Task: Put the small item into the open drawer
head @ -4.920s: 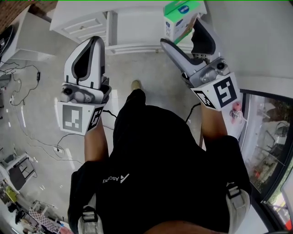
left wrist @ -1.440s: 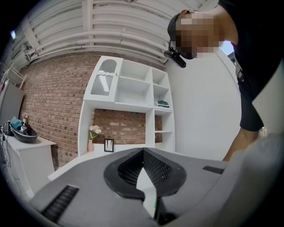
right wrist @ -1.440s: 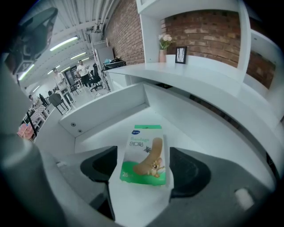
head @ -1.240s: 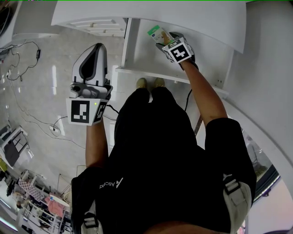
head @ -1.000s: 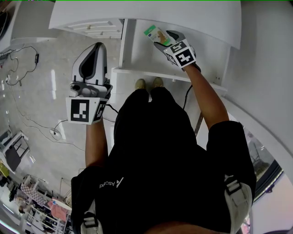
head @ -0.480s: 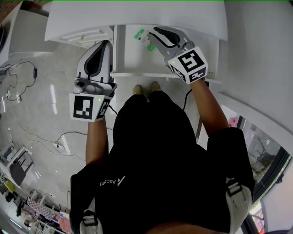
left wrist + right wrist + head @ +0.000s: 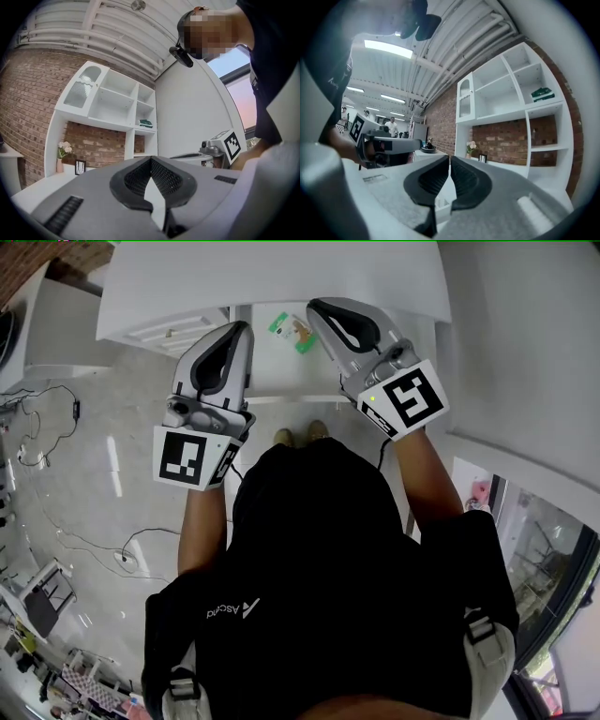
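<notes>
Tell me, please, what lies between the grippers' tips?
In the head view, the green box in the drawer, between left gripper and right gripper, whose jaws just closed on nothing.

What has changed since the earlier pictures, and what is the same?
The right tongs let go of the green box, which now lies in the open drawer, then rose out and have just closed on nothing. The left tongs drifted toward the drawer, still shut and empty. The drawer stays open.

Right gripper (image 7: 449, 161): jaws just closed, tips touching, nothing between. Ahead, white shelf (image 7: 502, 114) on brick wall (image 7: 440, 119). Green thing (image 7: 543, 93) up high. Left gripper (image 7: 386, 144) at left.
</notes>
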The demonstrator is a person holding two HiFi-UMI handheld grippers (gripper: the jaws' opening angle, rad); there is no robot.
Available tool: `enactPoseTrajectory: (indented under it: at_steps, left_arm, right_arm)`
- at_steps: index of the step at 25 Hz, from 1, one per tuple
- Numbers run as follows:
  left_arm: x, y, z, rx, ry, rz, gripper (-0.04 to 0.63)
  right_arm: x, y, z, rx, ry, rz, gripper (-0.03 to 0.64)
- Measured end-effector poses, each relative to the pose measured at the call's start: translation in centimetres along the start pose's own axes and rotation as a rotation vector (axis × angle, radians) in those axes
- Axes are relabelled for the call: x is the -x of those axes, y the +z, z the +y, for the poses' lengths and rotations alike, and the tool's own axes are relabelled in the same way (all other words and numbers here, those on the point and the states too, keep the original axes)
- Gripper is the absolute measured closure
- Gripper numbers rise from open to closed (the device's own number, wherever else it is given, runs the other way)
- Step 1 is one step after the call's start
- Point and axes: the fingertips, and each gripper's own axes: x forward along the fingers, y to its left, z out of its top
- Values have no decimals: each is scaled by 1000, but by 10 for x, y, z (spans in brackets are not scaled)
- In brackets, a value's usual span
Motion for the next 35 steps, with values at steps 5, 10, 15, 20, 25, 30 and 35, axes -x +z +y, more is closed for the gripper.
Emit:
enactPoseTrajectory:
  at_steps: [5,10,15,20,25,30,35]
  left_arm:
    - [-4,16,-15,-8,-34,-32,597]
    - [-2,24,-26,-12,-54,-48,597]
    - [-1,27,-38,-23,-64,-55,597]
    - [1,30,-46,-28,-65,-62,597]
    - [5,29,-52,-30,-63,-54,597]
    - [8,32,-56,-32,-60,-59,597]
    - [10,33,-55,-32,-55,-58,597]
  right_arm:
    - [15,26,7,-15,-9,-75,614]
    - [31,45,13,-17,-17,-137,614]
    - [44,57,17,7,-23,-189,614]
    - [56,63,18,24,-32,-212,615]
    - [64,64,22,22,-24,-211,615]
    - [70,64,25,22,-17,-205,615]
    - [71,64,26,24,-15,-202,615]
